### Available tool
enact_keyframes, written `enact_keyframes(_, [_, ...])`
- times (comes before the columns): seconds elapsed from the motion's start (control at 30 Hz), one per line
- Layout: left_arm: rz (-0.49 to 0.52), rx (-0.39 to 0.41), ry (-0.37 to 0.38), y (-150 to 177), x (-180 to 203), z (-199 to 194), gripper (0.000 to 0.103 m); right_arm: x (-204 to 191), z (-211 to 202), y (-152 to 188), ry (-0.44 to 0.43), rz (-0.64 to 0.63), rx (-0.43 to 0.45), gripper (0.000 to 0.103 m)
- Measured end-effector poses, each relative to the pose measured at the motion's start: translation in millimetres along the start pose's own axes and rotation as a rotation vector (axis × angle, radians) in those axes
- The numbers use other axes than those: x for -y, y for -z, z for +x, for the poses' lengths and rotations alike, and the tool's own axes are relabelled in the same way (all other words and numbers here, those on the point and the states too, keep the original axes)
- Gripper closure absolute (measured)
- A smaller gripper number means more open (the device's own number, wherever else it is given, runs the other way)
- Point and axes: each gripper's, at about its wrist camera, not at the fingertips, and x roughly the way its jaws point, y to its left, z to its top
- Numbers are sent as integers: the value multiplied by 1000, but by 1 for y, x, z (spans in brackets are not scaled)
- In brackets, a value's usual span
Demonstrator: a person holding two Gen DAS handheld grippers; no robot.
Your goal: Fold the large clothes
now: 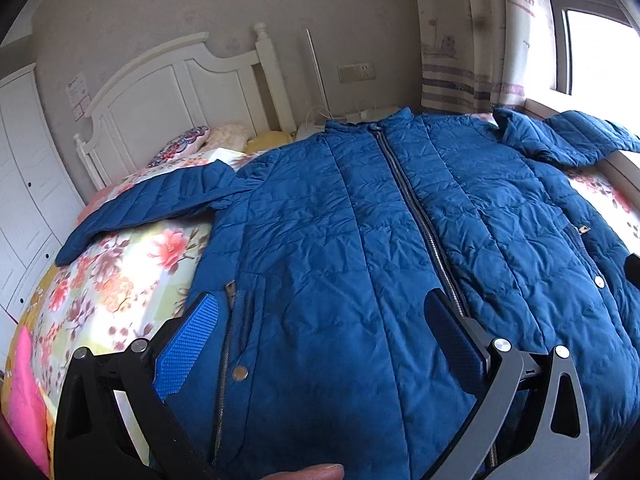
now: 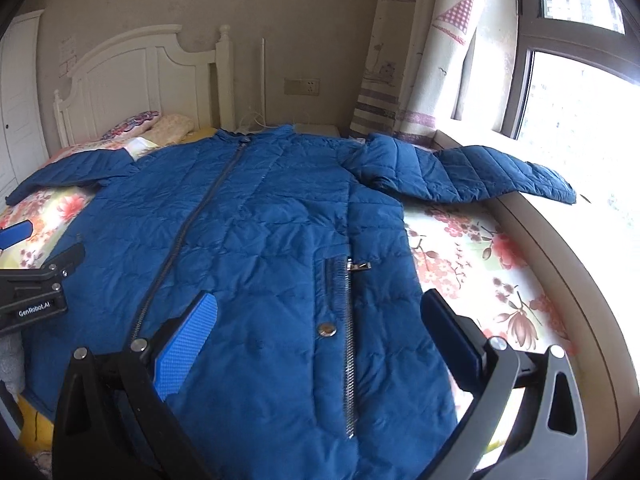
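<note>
Blue jacket (image 1: 360, 240) lies below both grippers (apparently untouched).

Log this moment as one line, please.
stage: pre-fold | jacket: flat on bed, zipped, sleeves spread | left gripper: open, empty | right gripper: open, empty

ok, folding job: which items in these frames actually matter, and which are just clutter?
Job:
- blue quilted zip-up jacket, spread flat, front up, sleeves out
- left gripper, open
- right gripper, open
- floral bedsheet as work surface

Clutter:
- patterned pillow by the white headboard
- pink cloth at the bed edge
- printed curtain
- wall socket
</note>
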Motion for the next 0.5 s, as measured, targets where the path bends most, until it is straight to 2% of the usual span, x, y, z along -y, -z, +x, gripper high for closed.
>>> enact_keyframes(0.07, [16, -58, 8, -24, 7, 37, 4, 27, 29, -18, 21, 53, -39, 2])
enact_keyframes(0.17, [20, -104, -7, -53, 13, 86, 4, 78, 73, -47, 63, 165, -85, 2])
enact_keyframes(0.3, [-29, -179, -36, -76, 8, 150, 4, 150, 130, -75, 83, 356, -128, 2])
enact_keyframes(0.4, [-114, -244, 31, -75, -5, 182, 4, 187, 161, -87, 63, 457, -125, 2])
enact_keyframes(0.43, [-159, -246, 66, -73, -11, 185, 4, 197, 172, -91, 57, 481, -127, 2])
enact_keyframes(0.5, [-185, -243, 92, -70, -15, 187, 4, 210, 190, -97, 63, 516, -133, 2])
